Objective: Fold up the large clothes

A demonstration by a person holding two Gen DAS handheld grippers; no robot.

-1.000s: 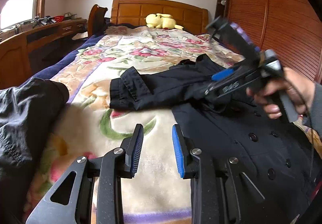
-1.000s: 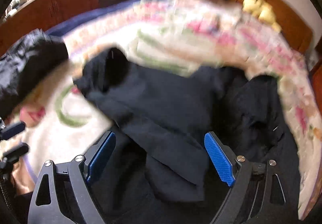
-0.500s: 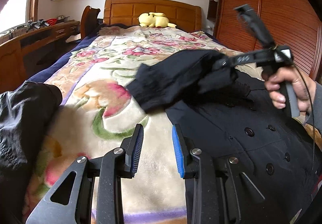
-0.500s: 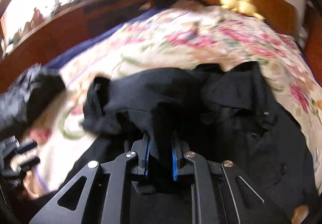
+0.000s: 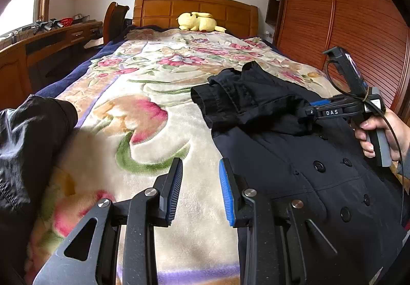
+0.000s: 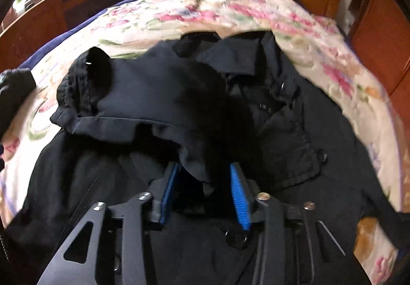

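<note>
A black double-breasted coat (image 5: 315, 164) lies spread on the floral blanket (image 5: 143, 115) of a bed, its body on the side of the blanket toward the slatted wooden wardrobe (image 5: 358, 16). One sleeve (image 5: 246, 103) is folded across the chest of the coat, its cuff end reaching just past the coat's edge onto the blanket, away from the wardrobe. In the right wrist view the sleeve (image 6: 143, 103) crosses the coat (image 6: 294, 131) just beyond the collar flap, and a hanging fold of it drops between the 2 blue pads of the right gripper (image 6: 205, 187). That gripper's jaws are opening: a gap shows on each side of the fold and neither pad presses on the cloth. From the left wrist camera, the right gripper (image 5: 311, 110) sits at the sleeve over the coat's chest, and the person's hand (image 5: 379, 133) grips its handle on the wardrobe side. The left gripper (image 5: 201, 190) hangs over bare blanket just beside the coat's edge, its 2 pads partly spread with nothing between them. A second dark garment (image 5: 28, 146) is bunched at the blanket's far edge from the coat. A yellow plush toy (image 5: 197, 22) rests against the wooden headboard (image 5: 194, 9) at the top of the blanket.
</note>
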